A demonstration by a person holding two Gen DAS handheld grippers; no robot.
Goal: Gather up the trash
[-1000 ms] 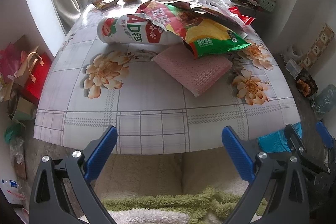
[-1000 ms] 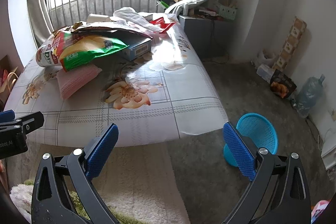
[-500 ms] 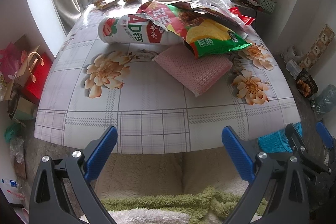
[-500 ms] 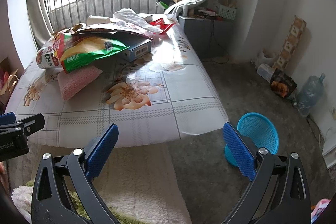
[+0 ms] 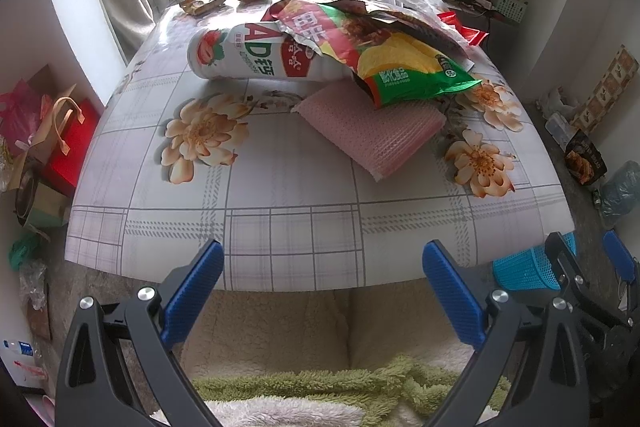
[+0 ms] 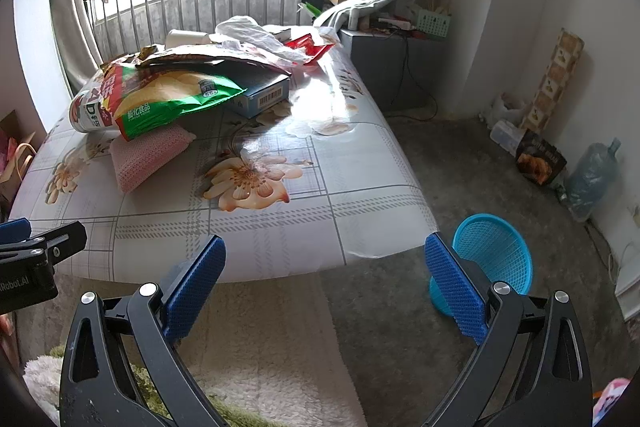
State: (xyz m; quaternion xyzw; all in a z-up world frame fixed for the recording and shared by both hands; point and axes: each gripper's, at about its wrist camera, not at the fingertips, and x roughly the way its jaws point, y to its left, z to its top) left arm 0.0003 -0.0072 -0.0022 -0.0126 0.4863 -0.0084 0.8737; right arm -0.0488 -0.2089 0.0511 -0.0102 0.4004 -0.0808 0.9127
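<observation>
A pile of trash lies at the far half of the flowered table: a white AD drink bottle on its side, a green and red chip bag over it, a pink cloth, a blue box, a white plastic bag and small wrappers. A blue mesh basket stands on the floor right of the table. My left gripper is open and empty before the table's near edge. My right gripper is open and empty, near the table's right corner.
A cream rug and a green fluffy one lie below the grippers. Bags and a red box sit on the floor at left. A water jug, a snack bag and a cabinet stand along the right wall.
Both grippers have edged slightly forward toward the table. Nothing on the table has moved, and both jaws stay open.
</observation>
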